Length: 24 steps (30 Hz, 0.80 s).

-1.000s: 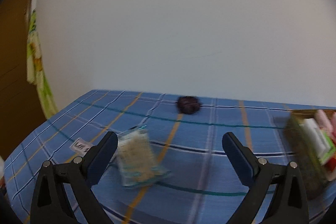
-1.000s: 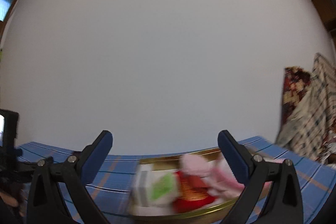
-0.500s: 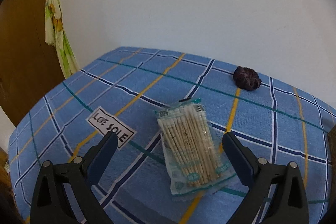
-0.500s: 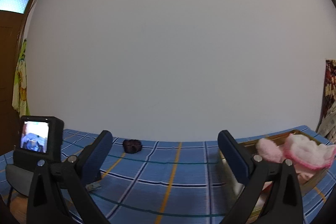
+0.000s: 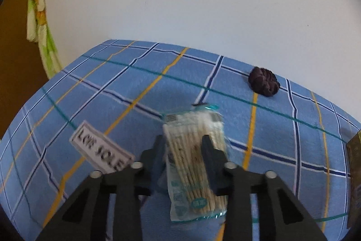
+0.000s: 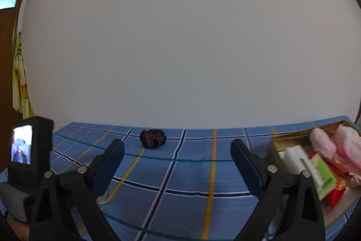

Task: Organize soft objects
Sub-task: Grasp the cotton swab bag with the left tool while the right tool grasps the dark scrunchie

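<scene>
Left fingers (image 5: 183,150) clamped on the swab pack (image 5: 195,164), whose slick film could slip out during lifting; right fingers (image 6: 178,158) apart, empty, near the scrunchie (image 6: 153,139)

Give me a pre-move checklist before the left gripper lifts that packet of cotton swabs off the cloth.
1. Left gripper shut on the swab packet, pads on both long sides: ok.
2. Grip centred along the packet: cannot tell, picture blurred.
3. Packet clear of the paper label: ok.
4. Right gripper open, nothing between its fingers, its jaws having just been closing a little: ok.
5. Box at the right has room: cannot tell, already well filled.
6. Dark scrunchie out of the path: ok.
</scene>
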### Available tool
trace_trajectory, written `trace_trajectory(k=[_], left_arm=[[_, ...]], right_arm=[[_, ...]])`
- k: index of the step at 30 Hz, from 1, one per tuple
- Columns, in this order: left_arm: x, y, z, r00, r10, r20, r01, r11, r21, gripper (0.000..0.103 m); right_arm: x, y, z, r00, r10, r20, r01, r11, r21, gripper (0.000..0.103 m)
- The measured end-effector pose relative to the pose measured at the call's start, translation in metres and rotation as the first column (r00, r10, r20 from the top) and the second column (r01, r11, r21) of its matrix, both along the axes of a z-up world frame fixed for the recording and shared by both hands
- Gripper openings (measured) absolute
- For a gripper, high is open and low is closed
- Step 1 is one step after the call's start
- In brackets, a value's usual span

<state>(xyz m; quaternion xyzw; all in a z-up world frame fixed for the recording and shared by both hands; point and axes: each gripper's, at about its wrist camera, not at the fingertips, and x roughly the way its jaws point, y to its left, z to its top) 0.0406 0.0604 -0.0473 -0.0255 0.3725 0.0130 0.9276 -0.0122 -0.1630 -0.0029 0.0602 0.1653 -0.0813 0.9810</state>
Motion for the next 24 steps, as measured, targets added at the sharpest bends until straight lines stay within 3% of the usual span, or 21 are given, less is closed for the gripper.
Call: trace_trajectory(k=[4, 7, 11, 14, 17, 20, 21, 23, 24], left_arm=[[0.018, 0.016, 0.003, 0.999, -0.043, 0.015, 0.043, 0.999, 0.010, 0.015], [0.029, 0.026, 0.003, 0.997, -0.082, 0.010, 0.082, 0.997, -0.006, 0.015], [0.023, 0.041, 0.005, 0.997, -0.070, -0.017, 0.067, 0.990, -0.124, 0.015], [0.010, 0.034, 0.009, 0.999, -0.052, 0.003, 0.052, 0.994, -0.098, 0.015], [0.005, 0.020, 0.013, 0.996, -0.094, -0.009, 0.092, 0.988, -0.120, 0.018], [0.005, 0.011, 0.013, 0.991, -0.129, -0.021, 0.125, 0.982, -0.140, 0.046], [0.006, 0.007, 0.012, 0.992, -0.126, -0.028, 0.121, 0.984, -0.133, 0.064], [0.007, 0.003, 0.009, 0.991, -0.127, -0.035, 0.122, 0.985, -0.120, 0.070], [0.008, 0.001, 0.006, 0.991, -0.123, -0.053, 0.116, 0.986, -0.118, 0.070]], right_arm=[[0.032, 0.001, -0.011, 0.997, 0.011, -0.079, -0.008, 0.999, 0.033, 0.088], [0.060, 0.001, -0.020, 0.989, 0.027, -0.145, -0.016, 0.997, 0.075, 0.087], [0.100, -0.001, -0.032, 0.975, 0.068, -0.211, -0.038, 0.989, 0.144, 0.087], [0.135, 0.000, -0.041, 0.965, 0.084, -0.248, -0.046, 0.987, 0.155, 0.087], [0.169, 0.001, -0.052, 0.938, 0.120, -0.325, -0.064, 0.982, 0.178, 0.087], [0.197, 0.004, -0.062, 0.915, 0.150, -0.375, -0.083, 0.979, 0.188, 0.087], [0.204, 0.006, -0.064, 0.907, 0.155, -0.391, -0.089, 0.979, 0.181, 0.087], [0.217, 0.010, -0.068, 0.891, 0.149, -0.429, -0.090, 0.984, 0.154, 0.085], [0.223, 0.012, -0.071, 0.882, 0.148, -0.448, -0.093, 0.986, 0.141, 0.075]])
